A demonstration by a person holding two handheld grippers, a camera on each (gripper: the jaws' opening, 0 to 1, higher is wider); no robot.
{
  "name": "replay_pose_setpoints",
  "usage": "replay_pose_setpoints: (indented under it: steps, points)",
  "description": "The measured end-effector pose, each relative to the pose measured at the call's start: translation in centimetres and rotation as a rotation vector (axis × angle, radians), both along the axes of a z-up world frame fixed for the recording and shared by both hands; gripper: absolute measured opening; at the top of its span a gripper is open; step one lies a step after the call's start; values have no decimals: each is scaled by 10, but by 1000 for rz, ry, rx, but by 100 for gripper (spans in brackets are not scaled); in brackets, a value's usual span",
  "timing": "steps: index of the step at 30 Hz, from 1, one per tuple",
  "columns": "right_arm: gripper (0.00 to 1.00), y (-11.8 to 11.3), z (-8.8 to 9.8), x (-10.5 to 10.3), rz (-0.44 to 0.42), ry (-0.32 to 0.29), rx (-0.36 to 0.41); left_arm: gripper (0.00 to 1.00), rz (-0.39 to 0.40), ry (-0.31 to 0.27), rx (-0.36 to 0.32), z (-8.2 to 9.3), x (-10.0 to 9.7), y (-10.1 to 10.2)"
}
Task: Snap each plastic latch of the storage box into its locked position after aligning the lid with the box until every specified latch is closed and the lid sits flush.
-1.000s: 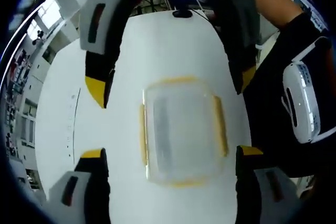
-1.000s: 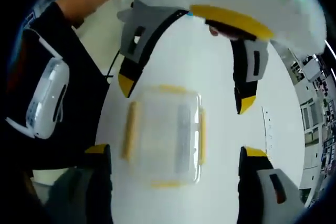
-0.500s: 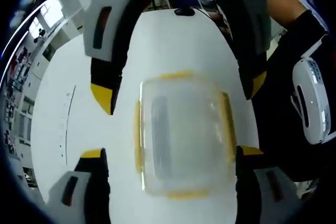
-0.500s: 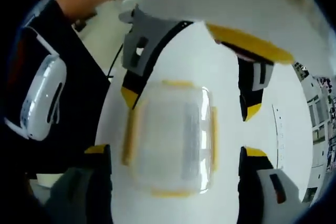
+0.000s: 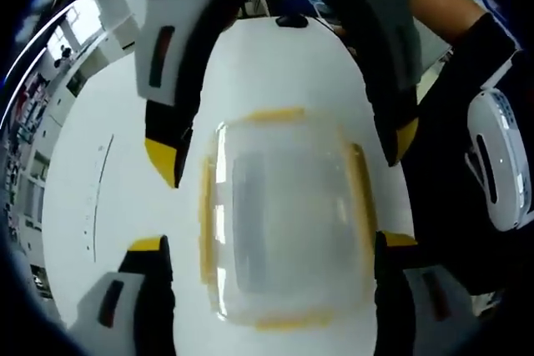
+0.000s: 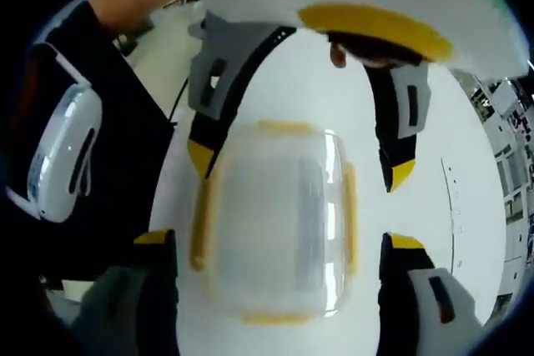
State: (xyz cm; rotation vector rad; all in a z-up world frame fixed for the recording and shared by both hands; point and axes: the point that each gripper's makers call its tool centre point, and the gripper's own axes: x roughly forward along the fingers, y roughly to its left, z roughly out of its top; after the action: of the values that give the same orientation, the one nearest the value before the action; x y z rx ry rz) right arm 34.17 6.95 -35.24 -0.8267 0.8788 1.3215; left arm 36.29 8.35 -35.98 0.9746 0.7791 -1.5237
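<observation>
Clear storage box [image 5: 288, 223] w/ yellow latches [image 5: 207, 214] sits flat on the white table [image 5: 92, 164], lid on. Left gripper [image 5: 267, 243] jaws spread wide, holding nothing, either side of the box; right gripper [image 6: 275, 243] same, opposite side. Bkgd: windows and shelving [image 5: 33, 81] beyond the table edge, blurry.

I'm seeing bare bench [image 5: 92, 198] flanking the storage box [image 5: 288, 223] | left gripper [image 5: 267, 243] and right gripper [image 6: 275, 243] are crowding above it, jaws spread.
</observation>
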Motion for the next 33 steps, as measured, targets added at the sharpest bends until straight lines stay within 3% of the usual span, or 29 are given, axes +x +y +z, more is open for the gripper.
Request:
replay_pose_setpoints:
  steps: [2, 15, 22, 24, 25, 33]
  points:
    - [100, 1, -7, -4, -5, 35, 15, 100, -6, 21, 4, -8, -5, -1]
    - [100, 0, -25, -1, -17, 39, 36, 100, 3, 82, 6, -27, -11, 1]
    - [100, 2, -31, -2, -3, 42, 42, 100, -16, 109, -8, -28, -13, 1]
    - [100, -6, -40, 3, 32, -8, -14, 100, -23, 85, 5, -30, -13, 1]
    - [100, 0, -39, 0, 13, 13, 17, 100, -17, 83, 15, -31, -14, 1]
    - [100, -2, -39, 0, 10, 24, 33, 100, -33, 112, -33, -31, -13, 0]
